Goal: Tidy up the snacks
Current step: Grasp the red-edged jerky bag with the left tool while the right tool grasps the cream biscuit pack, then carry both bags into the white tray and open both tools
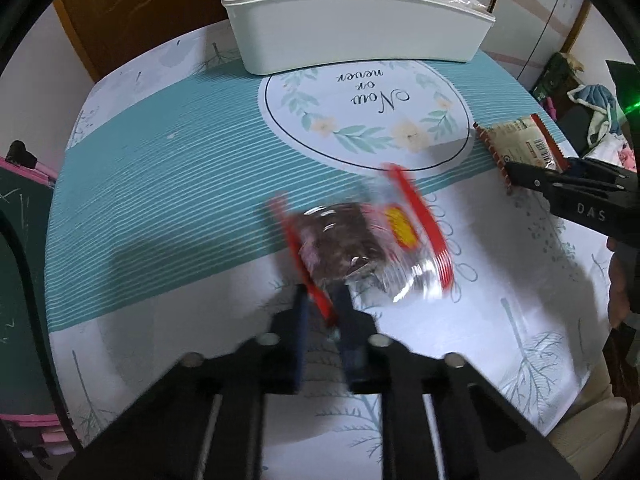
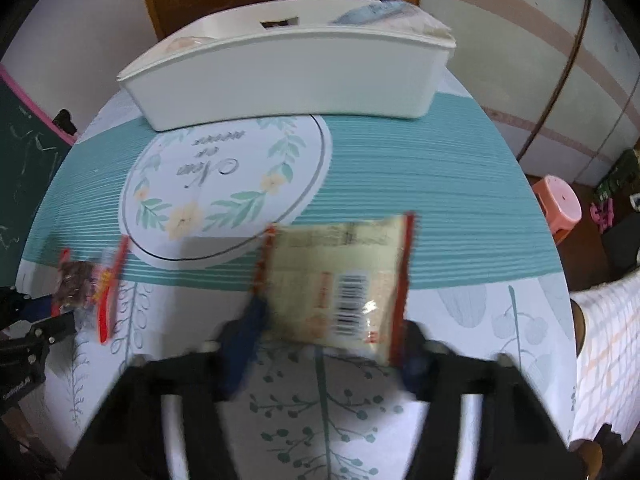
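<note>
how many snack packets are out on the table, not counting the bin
2. The dark snack packet is pinched by the left tongs; the beige barcode packet sits between the right tongs. The white bin holds more, partly hidden.

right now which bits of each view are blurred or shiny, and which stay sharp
Left wrist view: the red-edged snack packet is smeared by motion, glare streaks its clear film, the left gripper is soft; the white bin and tablecloth print stay crisp. Right wrist view: the beige snack packet and right gripper blur; the bin bows from fisheye.
</note>
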Action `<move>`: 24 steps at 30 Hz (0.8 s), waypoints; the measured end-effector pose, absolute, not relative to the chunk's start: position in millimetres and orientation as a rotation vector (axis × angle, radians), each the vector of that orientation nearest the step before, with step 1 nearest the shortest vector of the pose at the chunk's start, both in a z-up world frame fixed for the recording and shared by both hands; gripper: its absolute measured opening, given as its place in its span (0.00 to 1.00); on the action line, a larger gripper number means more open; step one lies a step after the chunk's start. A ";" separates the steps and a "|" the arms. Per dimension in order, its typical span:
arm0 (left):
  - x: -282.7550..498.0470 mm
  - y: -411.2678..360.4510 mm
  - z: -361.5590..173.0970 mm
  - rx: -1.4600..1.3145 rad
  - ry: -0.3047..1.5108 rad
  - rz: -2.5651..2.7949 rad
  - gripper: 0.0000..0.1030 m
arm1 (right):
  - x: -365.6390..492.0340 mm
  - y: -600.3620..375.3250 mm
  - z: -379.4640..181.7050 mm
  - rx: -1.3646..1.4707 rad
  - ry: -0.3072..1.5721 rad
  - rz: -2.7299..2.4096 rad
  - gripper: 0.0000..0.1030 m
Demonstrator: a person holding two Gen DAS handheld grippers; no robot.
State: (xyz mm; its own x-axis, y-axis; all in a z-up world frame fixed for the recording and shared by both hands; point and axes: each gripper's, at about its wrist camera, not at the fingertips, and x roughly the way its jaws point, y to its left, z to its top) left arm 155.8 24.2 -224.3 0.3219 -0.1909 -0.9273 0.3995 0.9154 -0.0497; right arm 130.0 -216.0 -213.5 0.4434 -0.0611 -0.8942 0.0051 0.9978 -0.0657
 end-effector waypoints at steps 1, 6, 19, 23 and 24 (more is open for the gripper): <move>156.8 23.8 -225.0 0.192 1.183 -0.393 0.04 | 130.1 -216.8 -213.3 -0.050 1.107 -0.040 0.48; 155.7 26.1 -226.5 0.146 1.170 -0.386 0.03 | 127.1 -218.6 -213.1 -0.036 1.081 -0.035 0.47; 149.8 32.9 -187.4 0.014 1.044 -0.413 0.03 | 116.4 -216.5 -199.4 0.004 1.044 -0.003 0.47; 147.3 28.9 -165.3 -0.021 1.007 -0.440 0.03 | 114.5 -213.2 -182.1 0.014 1.006 0.015 0.47; 146.3 27.1 -157.4 -0.027 0.993 -0.449 0.03 | 113.8 -211.9 -177.0 0.015 0.996 0.019 0.47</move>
